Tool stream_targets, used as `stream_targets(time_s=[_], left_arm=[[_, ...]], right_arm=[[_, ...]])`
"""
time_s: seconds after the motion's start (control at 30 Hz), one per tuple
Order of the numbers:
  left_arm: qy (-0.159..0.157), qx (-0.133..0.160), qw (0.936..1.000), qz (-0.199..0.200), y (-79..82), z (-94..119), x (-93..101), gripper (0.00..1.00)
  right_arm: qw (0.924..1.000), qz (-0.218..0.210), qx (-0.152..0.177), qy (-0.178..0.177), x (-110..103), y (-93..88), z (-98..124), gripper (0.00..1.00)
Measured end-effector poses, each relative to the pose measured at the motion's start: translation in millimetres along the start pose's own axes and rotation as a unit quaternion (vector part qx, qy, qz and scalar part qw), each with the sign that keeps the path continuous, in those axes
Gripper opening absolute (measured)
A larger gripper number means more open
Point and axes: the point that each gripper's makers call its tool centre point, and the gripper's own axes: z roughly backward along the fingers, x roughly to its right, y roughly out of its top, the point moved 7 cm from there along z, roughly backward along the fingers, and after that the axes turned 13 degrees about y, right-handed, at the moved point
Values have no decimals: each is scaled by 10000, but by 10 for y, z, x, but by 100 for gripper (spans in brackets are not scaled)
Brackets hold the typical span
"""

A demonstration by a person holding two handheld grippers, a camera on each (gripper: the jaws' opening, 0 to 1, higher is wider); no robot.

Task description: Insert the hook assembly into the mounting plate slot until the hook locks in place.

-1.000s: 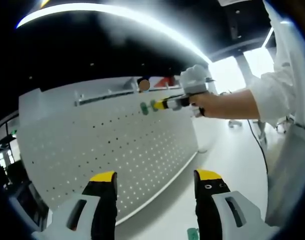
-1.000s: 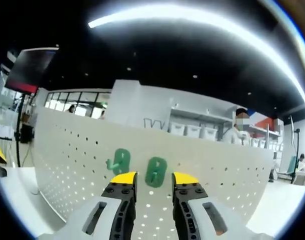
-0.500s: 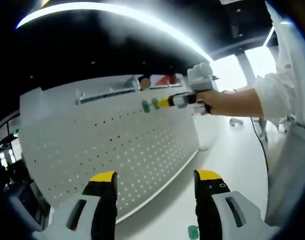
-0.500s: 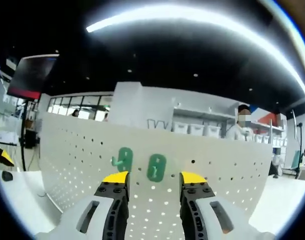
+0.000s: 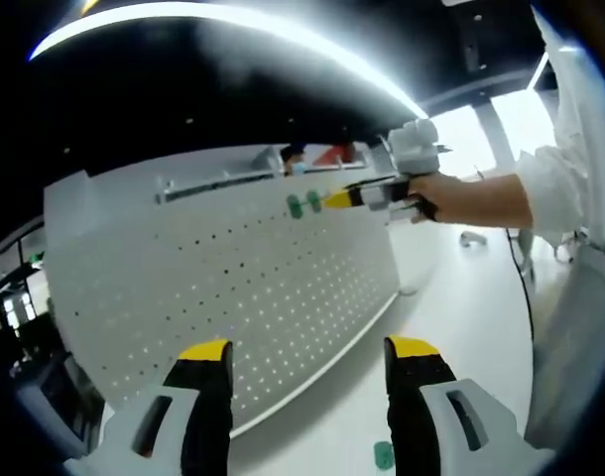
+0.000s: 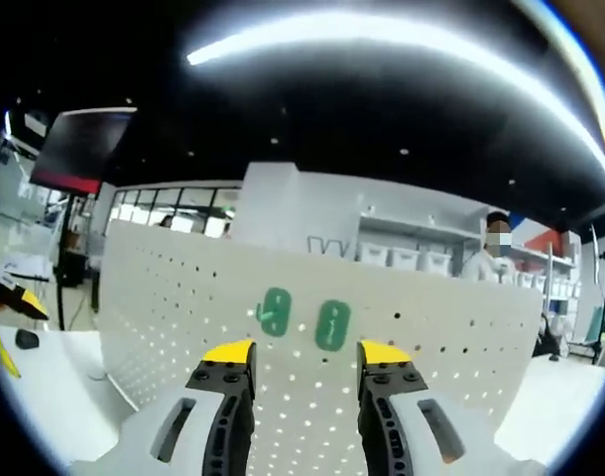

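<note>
We see two green hooks on the white pegboard, side by side near its top edge. In the right gripper view the left hook (image 6: 274, 311) and the right hook (image 6: 332, 325) sit flat against the pegboard (image 6: 461, 327), just apart from each other, just above our right gripper (image 6: 305, 354). In the left gripper view the same pair shows small as green spots (image 5: 303, 204), high on the pegboard (image 5: 213, 288) & close under its top rim.

Right gripper: jaws spread w/ yellow tips, nothing between them; the hooks sit beyond the gap, not touching the tips. In the left gripper view we see this gripper (image 5: 340, 198) come in from the right, its yellow tip just beside the right hook, held by a hand (image 5: 436, 195) w/ a white sleeve (image 5: 555, 188) behind it. Whether the tip touches the hook, we can't tell.

Left gripper (image 5: 307, 349): jaws spread wide, empty, well below the hooks, pointed at the pegboard's lower edge. A small green piece (image 5: 383, 455) lies on the white table (image 5: 461, 327) near the right jaw, in front of the pegboard.

Beyond the pegboard's top edge: white shelving w/ bins (image 6: 392, 260) and a person (image 6: 484, 260) standing to the right of it. Left of the pegboard, a dark monitor (image 6: 82, 149).
</note>
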Motion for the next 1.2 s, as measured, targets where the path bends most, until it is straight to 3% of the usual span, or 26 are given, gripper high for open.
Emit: stream_targets(time_s=[0.37, 1.2], left_arm=[[41, -5, 10000, 36, -4, 49, 35, 63], [17, -238, 9997, 58, -205, 41, 66, 63]], right_arm=[[9996, -114, -158, 223, -129, -145, 149, 40], [9924, -363, -779, 885, -561, -550, 457, 38]])
